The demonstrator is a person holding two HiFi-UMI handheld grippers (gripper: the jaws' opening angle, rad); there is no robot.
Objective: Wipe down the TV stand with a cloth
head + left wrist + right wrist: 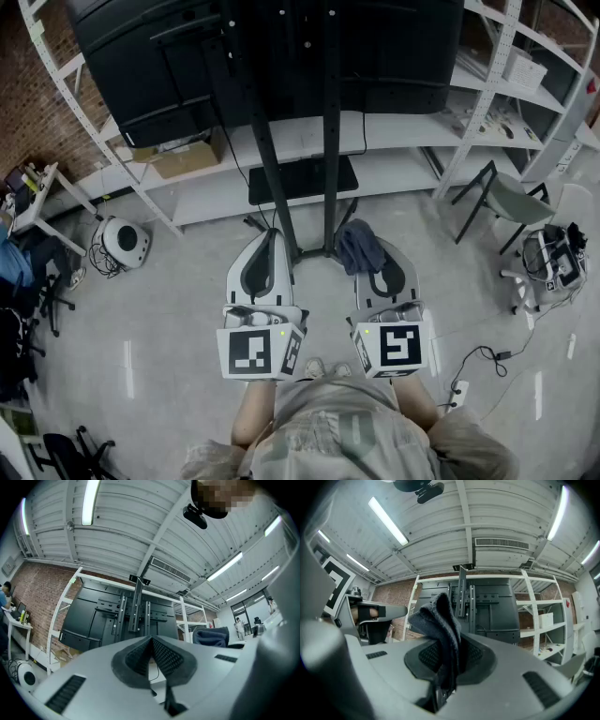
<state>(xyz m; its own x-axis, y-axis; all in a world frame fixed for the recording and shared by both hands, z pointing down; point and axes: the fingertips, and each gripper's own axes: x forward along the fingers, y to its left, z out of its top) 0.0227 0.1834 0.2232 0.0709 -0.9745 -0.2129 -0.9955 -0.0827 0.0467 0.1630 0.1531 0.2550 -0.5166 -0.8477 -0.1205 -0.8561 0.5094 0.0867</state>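
Observation:
The black TV stand (292, 141) rises in front of me, its twin poles carrying the back of a large TV (272, 52) and a small black shelf (302, 180). My right gripper (370, 251) is shut on a dark grey cloth (358, 246), which bunches up out of its jaws (438, 620). My left gripper (265, 253) is shut with nothing between its pads (152, 656). Both are held side by side just short of the stand's base. The stand (136, 613) shows ahead of the left gripper, and the stand (464, 602) also shows in the right gripper view.
White shelving (309, 141) runs behind the stand, with a cardboard box (178, 157) on its low shelf. A round white device (124, 242) lies on the floor at left. A grey chair (511, 202) and cabled gear (555, 261) stand right. A power strip (457, 392) lies near my feet.

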